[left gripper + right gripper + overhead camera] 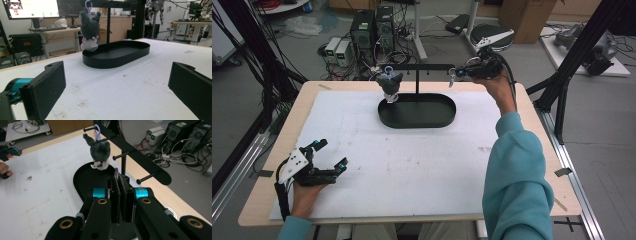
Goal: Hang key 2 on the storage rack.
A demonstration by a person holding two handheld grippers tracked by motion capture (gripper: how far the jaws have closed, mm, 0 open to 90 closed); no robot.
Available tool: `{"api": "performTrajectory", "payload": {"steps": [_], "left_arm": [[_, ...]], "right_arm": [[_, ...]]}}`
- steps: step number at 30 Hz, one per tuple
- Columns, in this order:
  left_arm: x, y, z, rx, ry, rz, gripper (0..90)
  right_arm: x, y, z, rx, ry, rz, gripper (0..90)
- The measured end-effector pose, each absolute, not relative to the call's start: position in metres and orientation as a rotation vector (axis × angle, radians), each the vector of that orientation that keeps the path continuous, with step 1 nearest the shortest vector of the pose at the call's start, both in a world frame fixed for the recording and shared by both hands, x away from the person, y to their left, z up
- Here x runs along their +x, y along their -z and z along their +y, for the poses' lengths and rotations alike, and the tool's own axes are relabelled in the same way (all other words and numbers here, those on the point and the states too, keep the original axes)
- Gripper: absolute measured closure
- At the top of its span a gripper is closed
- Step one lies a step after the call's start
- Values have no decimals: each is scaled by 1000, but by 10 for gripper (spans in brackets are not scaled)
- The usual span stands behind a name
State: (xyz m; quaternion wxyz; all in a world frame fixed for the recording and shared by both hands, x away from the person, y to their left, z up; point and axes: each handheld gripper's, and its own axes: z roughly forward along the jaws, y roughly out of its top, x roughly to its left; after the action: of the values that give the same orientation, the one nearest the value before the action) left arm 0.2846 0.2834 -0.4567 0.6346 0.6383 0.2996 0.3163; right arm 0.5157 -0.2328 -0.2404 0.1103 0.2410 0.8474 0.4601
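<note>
**Hanging plush, right gripper raised beside the rack**

Looking across the white surface (pixel 412 165), you have a black oval tray (pixel 439 119) near the far edge, and from it rises a thin post carrying a black crossbar (pixel 140 157) with short pegs sticking out sideways. Behind the surface, computer towers and tangled cables crowd the floor; black frame struts stand at either side. Between your left gripper (pixel 115 82) and the tray nothing blocks the way, just faint stains on the white cover.

The plush toy (pixel 390 85) hangs by a pale lilac loop from a peg near the left end of the crossbar, dangling over the tray's left end. It is dark grey with two pointed ears, a paler grey lower body and a touch of pink at the neck.

Your right gripper (pixel 453 74) is held up near the crossbar's right end, well apart from the toy, its jaws pressed flat together; whether anything sits between them cannot be made out. Your left gripper (pixel 329 154) rests low at the near left of the surface, jaws spread wide with nothing between them, pointing toward the tray.
</note>
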Motion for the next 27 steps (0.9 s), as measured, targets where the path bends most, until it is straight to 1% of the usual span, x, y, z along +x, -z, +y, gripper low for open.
{"api": "performTrajectory", "payload": {"steps": [10, 27], "left_arm": [[285, 457, 283, 1457, -722, 684, 17], [285, 457, 283, 1458, -723, 683, 17]], "right_arm": [[531, 235, -222, 715, -1312, 2525, 887], [545, 251, -219, 762, -1249, 2584, 887]]}}
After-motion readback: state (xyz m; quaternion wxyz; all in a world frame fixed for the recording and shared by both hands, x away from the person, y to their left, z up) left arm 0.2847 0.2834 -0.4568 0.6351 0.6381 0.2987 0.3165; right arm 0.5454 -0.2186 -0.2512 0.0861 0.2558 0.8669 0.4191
